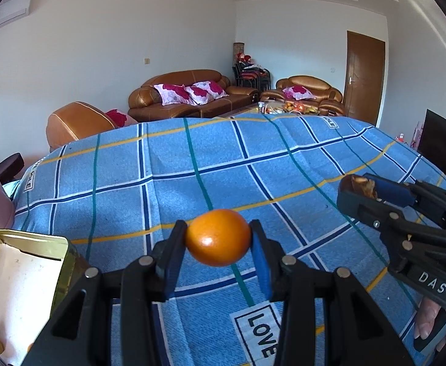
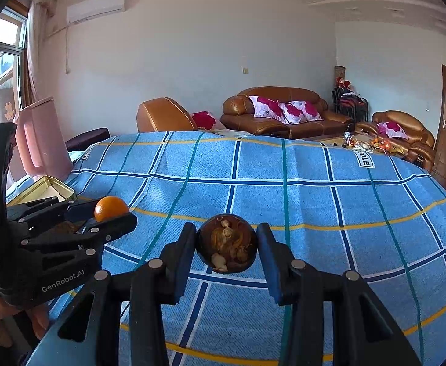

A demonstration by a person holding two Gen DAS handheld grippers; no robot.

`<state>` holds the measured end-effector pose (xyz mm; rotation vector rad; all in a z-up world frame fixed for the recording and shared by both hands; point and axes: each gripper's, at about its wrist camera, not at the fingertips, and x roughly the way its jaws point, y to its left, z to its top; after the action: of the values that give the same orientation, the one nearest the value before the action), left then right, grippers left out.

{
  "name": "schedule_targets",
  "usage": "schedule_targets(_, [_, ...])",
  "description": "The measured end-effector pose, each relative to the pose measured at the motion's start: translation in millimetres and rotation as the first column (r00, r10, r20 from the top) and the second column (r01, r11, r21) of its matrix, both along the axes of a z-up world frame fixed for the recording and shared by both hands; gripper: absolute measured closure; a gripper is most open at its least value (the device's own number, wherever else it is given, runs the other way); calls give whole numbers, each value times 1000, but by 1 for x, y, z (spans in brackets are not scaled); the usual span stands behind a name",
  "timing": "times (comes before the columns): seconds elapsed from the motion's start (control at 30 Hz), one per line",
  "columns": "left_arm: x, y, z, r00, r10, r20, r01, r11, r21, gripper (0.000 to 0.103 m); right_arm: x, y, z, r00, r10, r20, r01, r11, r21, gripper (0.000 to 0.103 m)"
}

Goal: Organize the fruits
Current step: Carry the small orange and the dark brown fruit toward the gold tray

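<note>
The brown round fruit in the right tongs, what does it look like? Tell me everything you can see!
The brown round fruit is dark and ball-shaped, with a shiny rim. Its facing side looks split or damaged, showing orange-brown flesh and pale cream lumps. The right tongs pinch it from both sides, blue pads pressed against it, and hold it up above the blue checked tablecloth. Nothing else touches it. From the left camera it shows only partly, between those pads. What kind of fruit it is cannot be told.

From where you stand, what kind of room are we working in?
Most likely a home living room: brown leather sofas with floral cushions, a wall air conditioner, and a table under a blue checked cloth.
</note>
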<state>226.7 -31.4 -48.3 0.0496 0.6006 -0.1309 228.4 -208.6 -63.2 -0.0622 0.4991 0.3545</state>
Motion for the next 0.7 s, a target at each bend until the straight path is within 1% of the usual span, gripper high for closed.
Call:
schedule_targets(0.47, [-16, -4, 8, 997, -1, 83, -1, 1000, 24, 60, -14, 5, 7, 996, 19, 86, -17, 1000, -18, 60])
schedule_targets(0.7, [-22, 0, 9, 994, 5, 112, -7, 1000, 15, 60, -23, 6, 9, 991, 26, 128, -23, 999, -29, 60])
